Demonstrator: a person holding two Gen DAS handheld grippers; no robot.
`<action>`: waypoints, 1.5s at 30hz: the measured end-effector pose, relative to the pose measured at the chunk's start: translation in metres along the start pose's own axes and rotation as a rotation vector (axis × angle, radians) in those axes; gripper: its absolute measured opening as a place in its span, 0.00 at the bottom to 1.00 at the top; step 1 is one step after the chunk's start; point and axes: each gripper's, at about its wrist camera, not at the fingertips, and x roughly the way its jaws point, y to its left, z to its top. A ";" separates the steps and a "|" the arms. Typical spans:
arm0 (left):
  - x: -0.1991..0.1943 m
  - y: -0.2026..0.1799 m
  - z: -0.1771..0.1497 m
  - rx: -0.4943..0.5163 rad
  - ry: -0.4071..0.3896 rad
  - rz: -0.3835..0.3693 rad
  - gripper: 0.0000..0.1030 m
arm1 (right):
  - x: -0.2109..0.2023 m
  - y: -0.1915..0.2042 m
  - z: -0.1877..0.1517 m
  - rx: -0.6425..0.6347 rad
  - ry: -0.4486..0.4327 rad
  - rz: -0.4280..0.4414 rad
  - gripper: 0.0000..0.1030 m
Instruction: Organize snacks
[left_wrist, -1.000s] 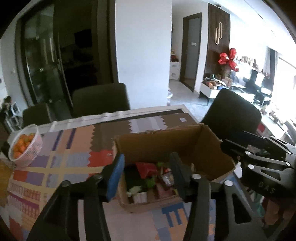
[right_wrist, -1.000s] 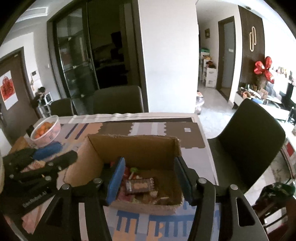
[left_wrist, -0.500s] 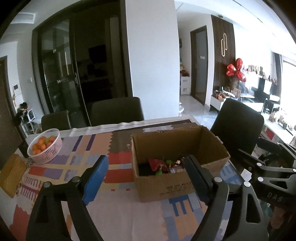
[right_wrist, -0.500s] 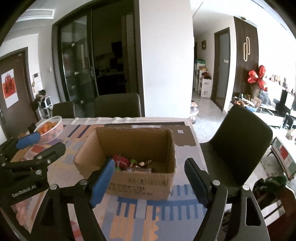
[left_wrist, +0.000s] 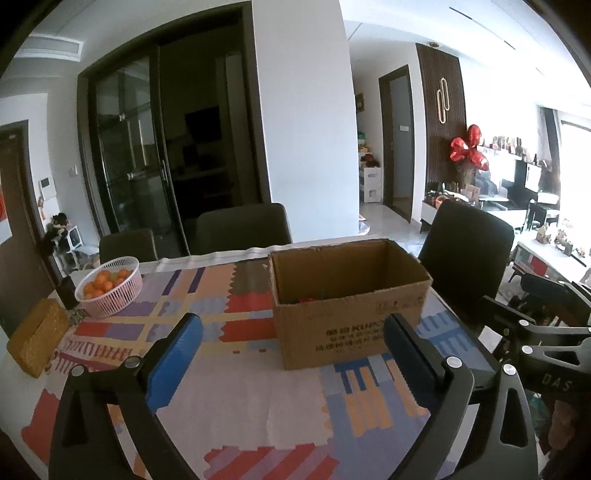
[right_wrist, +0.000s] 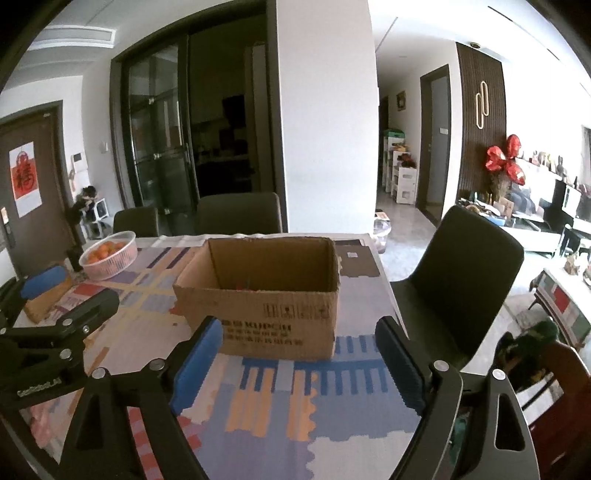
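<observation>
An open cardboard box (left_wrist: 351, 306) (right_wrist: 258, 306) stands on the patterned tablecloth (left_wrist: 236, 398). Only a sliver of red and green snacks (left_wrist: 310, 298) shows over its front wall. My left gripper (left_wrist: 291, 325) hovers in front of the box, well short of it. Its jaws are opening and hold nothing. My right gripper (right_wrist: 299, 326) hangs back from the box in the same way. Its jaws are also opening, with nothing between the blue pads (right_wrist: 195, 362). Each gripper appears at the edge of the other's view, the left gripper (right_wrist: 74, 291) and the right gripper (left_wrist: 506, 291).
A pink basket of oranges (left_wrist: 110, 291) (right_wrist: 109, 258) and a yellow woven box (left_wrist: 37, 339) sit at the table's far left. Dark chairs stand behind (left_wrist: 243, 229) and to the right (right_wrist: 469, 280) of the table, whose right edge runs just past the cardboard box.
Both grippers have pulled back from above the box and their jaws have widened. The box now looks farther away, and its front wall hides most of the snacks.
</observation>
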 end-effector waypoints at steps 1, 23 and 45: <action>-0.003 0.000 -0.001 -0.003 0.003 -0.005 0.97 | -0.004 0.001 -0.001 -0.003 -0.002 -0.003 0.83; -0.049 0.000 -0.021 -0.018 -0.001 -0.027 1.00 | -0.055 0.013 -0.022 -0.037 -0.068 -0.012 0.86; -0.056 0.002 -0.019 -0.024 -0.019 -0.036 1.00 | -0.060 0.011 -0.023 -0.034 -0.069 -0.016 0.86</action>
